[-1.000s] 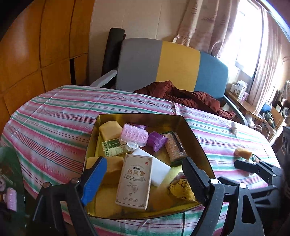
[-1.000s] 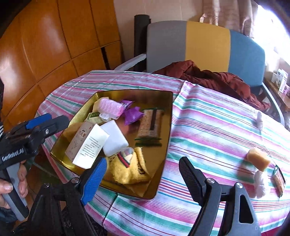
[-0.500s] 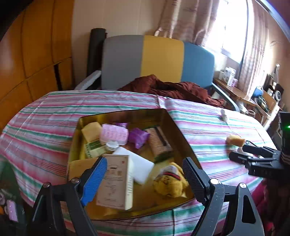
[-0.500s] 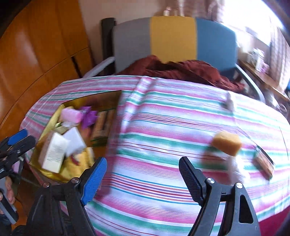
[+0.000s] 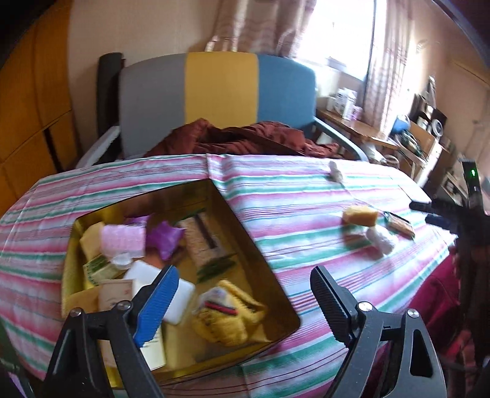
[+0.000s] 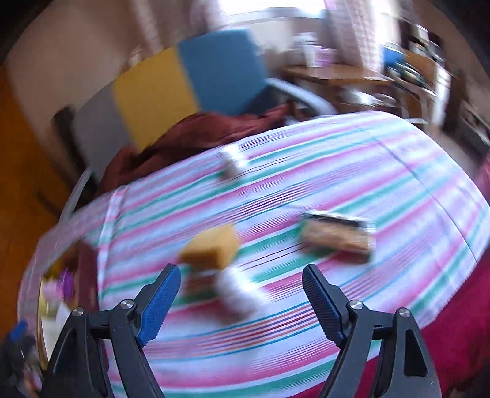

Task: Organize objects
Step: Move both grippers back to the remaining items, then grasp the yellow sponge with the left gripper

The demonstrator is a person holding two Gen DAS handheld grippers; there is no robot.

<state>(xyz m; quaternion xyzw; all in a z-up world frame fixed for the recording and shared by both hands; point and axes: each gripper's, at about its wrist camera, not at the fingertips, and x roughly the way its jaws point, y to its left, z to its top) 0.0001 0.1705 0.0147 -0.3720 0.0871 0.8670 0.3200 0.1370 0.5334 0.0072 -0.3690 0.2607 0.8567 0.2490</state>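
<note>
left tongs (image 5: 242,301) opening, empty, over the gold tin (image 5: 257,254).

Daylight pours in from a window (image 5: 346,36) far ahead and to the right of the left gripper (image 5: 242,294), blown out to plain white, with the curtains (image 5: 245,27) beside it washed pale. The gold tin (image 5: 260,263) just ahead of the jaws gleams with reflections on its inner walls. This view is mildly soft, its corners black from the fisheye. The right wrist view is heavily motion-smeared: striped tablecloth (image 6: 306,196), yellow sponge (image 6: 211,248) and chair (image 6: 190,79) all streak
</note>
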